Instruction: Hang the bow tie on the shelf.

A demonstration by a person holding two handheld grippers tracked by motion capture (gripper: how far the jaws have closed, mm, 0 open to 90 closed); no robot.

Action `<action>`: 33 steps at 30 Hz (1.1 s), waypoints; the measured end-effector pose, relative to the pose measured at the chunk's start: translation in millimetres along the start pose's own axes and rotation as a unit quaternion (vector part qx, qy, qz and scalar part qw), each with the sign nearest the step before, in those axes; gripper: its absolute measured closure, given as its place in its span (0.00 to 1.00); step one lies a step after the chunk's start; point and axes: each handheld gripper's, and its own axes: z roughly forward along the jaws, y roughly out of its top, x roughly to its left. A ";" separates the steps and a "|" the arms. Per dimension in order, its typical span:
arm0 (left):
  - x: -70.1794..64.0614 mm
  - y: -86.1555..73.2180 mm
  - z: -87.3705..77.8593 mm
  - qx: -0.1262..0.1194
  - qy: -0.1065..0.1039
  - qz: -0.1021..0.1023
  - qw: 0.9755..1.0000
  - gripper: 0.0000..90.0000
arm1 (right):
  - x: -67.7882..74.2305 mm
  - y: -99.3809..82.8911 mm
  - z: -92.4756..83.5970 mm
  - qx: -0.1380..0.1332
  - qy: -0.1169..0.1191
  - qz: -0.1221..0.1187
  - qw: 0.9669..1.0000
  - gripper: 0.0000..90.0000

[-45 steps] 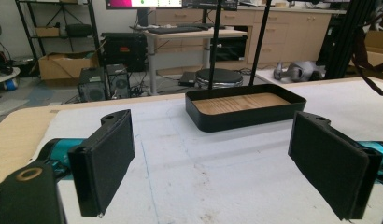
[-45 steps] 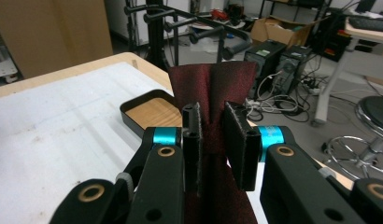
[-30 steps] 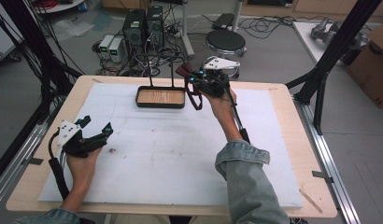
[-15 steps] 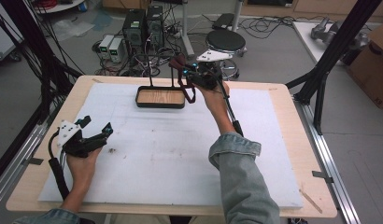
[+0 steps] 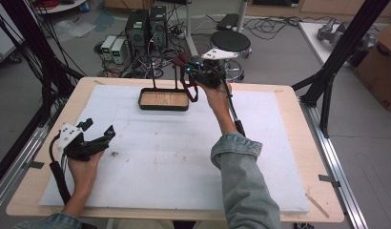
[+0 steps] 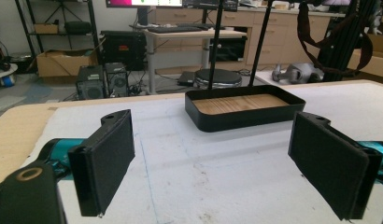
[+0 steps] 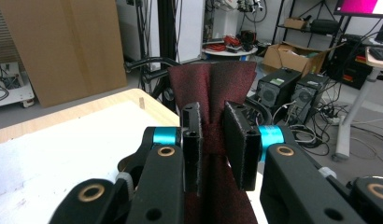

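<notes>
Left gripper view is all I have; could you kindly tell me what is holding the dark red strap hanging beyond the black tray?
Observer: The right gripper; its jaws are shut on the dark red fabric strap.
Operator: Thank you. Where does it hang relative to the tray?
Observer: In the high view it is raised beside the right end of the black wooden-floored tray, close to the right upright black rod; I cannot tell if they touch.

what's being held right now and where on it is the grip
The right gripper holds a dark red bow tie, pinched at its narrow middle knot. The left gripper is open and holds nothing.
</notes>
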 end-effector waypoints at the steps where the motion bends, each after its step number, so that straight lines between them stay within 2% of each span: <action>1: 0.1 0.0 0.0 0.000 -0.001 -0.001 1.000 0.16 | -0.7 1.2 2.2 0.003 -0.002 0.000 1.000 0.86; 6: 0.8 -0.4 -0.2 0.000 0.000 -0.001 1.000 0.16 | -3.4 5.5 8.7 0.007 -0.029 -0.004 1.000 0.86; 9: 1.1 -0.5 -0.3 -0.001 0.000 -0.003 1.000 0.16 | -8.0 1.9 10.2 0.024 -0.050 -0.007 0.998 0.86; 14: 0.8 -0.5 -0.1 0.002 -0.001 -0.001 1.000 0.16 | -17.5 -3.7 10.7 0.039 -0.074 0.006 0.996 0.86; 19: 0.9 -0.6 -0.2 0.001 -0.001 -0.004 1.000 0.16 | -23.2 -10.3 12.8 0.052 -0.085 0.010 0.995 0.86; 23: 0.9 -0.5 -0.4 0.002 -0.002 -0.003 1.000 0.16 | -27.3 -15.0 13.6 0.059 -0.084 0.024 0.994 0.85; 33: 1.2 -0.6 -0.5 0.004 -0.002 -0.002 1.000 0.16 | -30.1 -18.6 15.9 0.068 -0.083 0.024 0.994 0.84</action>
